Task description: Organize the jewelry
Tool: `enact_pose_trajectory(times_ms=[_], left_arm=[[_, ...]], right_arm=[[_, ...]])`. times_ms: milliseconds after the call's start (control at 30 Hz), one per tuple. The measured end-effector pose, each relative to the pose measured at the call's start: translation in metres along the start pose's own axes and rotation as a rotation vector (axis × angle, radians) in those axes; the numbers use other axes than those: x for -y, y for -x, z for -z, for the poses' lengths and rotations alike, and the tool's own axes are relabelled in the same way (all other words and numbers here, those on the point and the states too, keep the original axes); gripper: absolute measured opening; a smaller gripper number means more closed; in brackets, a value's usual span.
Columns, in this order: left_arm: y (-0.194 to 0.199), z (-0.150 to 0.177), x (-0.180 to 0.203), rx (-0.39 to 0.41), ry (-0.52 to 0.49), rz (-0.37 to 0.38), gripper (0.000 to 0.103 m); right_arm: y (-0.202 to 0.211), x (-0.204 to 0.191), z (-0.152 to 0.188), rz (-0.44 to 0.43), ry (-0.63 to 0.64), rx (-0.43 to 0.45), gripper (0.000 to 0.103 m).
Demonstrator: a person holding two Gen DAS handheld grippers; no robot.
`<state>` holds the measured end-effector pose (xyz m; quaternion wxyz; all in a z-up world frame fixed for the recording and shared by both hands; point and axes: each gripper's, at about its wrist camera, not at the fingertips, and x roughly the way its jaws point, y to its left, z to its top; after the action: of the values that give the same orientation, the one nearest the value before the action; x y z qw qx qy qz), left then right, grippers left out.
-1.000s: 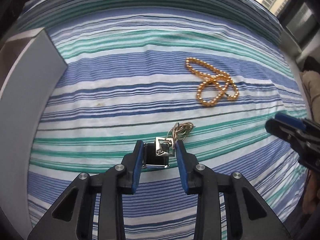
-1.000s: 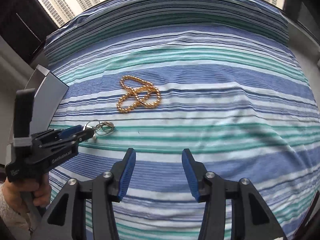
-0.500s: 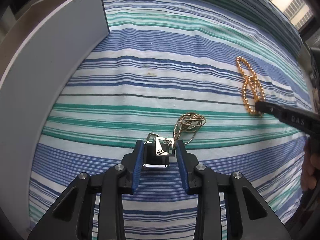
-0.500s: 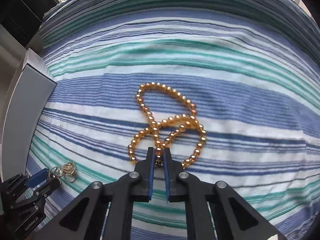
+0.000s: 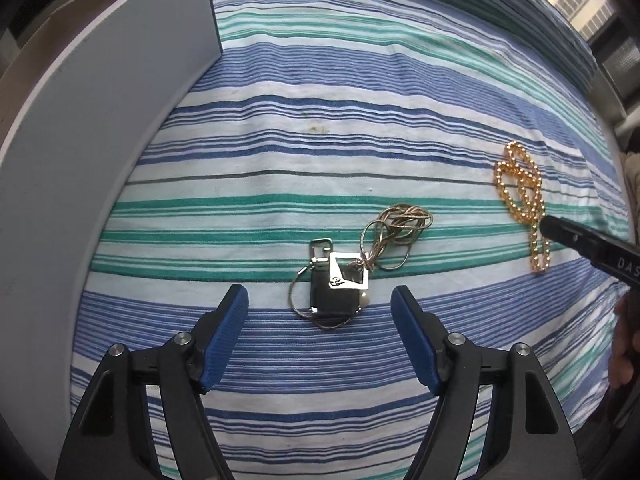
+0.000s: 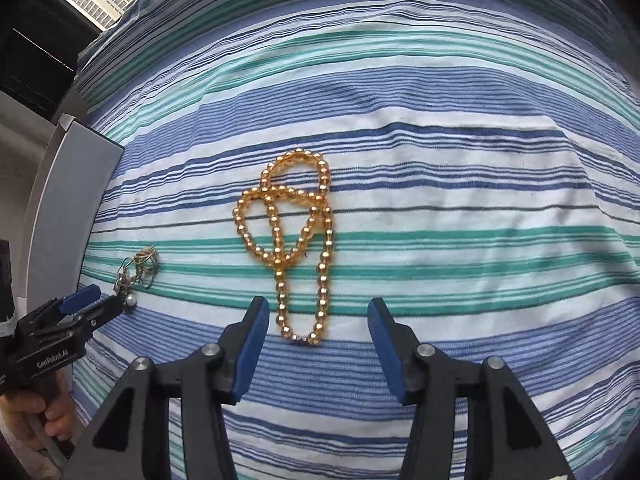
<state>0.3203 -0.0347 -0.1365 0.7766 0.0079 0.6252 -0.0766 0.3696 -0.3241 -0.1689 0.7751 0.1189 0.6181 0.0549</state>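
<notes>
A thin chain necklace with a square silver pendant and a small pearl lies on the striped cloth. My left gripper is open just short of it, empty. The chain also shows in the right wrist view. A gold bead necklace lies in loops on the cloth; its clasp end sits just beyond my open, empty right gripper. The beads also show at the right of the left wrist view, with the right gripper's tip beside them.
A grey box stands along the left side, also seen in the right wrist view. The blue, green and white striped cloth covers the whole surface. Windows lie beyond the far edge.
My left gripper has opened and let go of the pendant, which now lies on the cloth. My right gripper, shut on the beads half a second ago, has opened and released them.
</notes>
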Motion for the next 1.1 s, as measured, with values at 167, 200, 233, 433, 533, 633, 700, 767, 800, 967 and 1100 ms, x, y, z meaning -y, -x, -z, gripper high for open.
enact_pose_trajectory(times_ms=[167,200,233,433,533,633,700,767,800,967,1100], left_arm=[[-0.013,-0.009,0.015,0.007,-0.009,-0.049,0.057],[-0.012,-0.009,0.017,0.027,-0.024,-0.066,0.042],[-0.01,-0.009,0.018,0.033,-0.042,-0.064,0.03],[0.018,-0.005,0.005,0.029,0.014,0.037,0.028],[0.052,-0.004,0.002,0.051,0.045,0.087,0.028],[0.096,0.004,-0.006,0.071,0.058,0.117,0.028],[0.126,0.008,-0.008,0.093,0.063,0.128,0.029],[0.154,0.009,-0.017,0.118,0.077,0.135,0.029],[0.169,0.013,-0.023,0.129,0.09,0.137,0.029],[0.218,0.025,-0.068,0.169,0.175,0.083,0.029],[0.235,0.037,-0.119,0.184,0.273,0.009,0.029]], right_arm=[[-0.02,-0.034,-0.019,0.081,0.095,0.056,0.059],[-0.023,-0.039,-0.02,0.108,0.116,0.056,0.059],[-0.023,-0.043,-0.021,0.122,0.129,0.065,0.052],[-0.004,-0.05,-0.019,0.102,0.153,0.043,0.008],[0.025,-0.046,-0.012,0.047,0.132,0.05,0.008],[0.063,-0.042,-0.005,-0.006,0.12,0.056,0.008],[0.085,-0.048,0.001,-0.03,0.128,0.059,0.008],[0.108,-0.055,0.003,-0.05,0.142,0.067,0.008],[0.117,-0.062,0.005,-0.059,0.154,0.07,0.008],[0.157,-0.102,0.021,-0.106,0.232,0.08,0.008],[0.17,-0.158,0.026,-0.171,0.286,0.075,0.008]])
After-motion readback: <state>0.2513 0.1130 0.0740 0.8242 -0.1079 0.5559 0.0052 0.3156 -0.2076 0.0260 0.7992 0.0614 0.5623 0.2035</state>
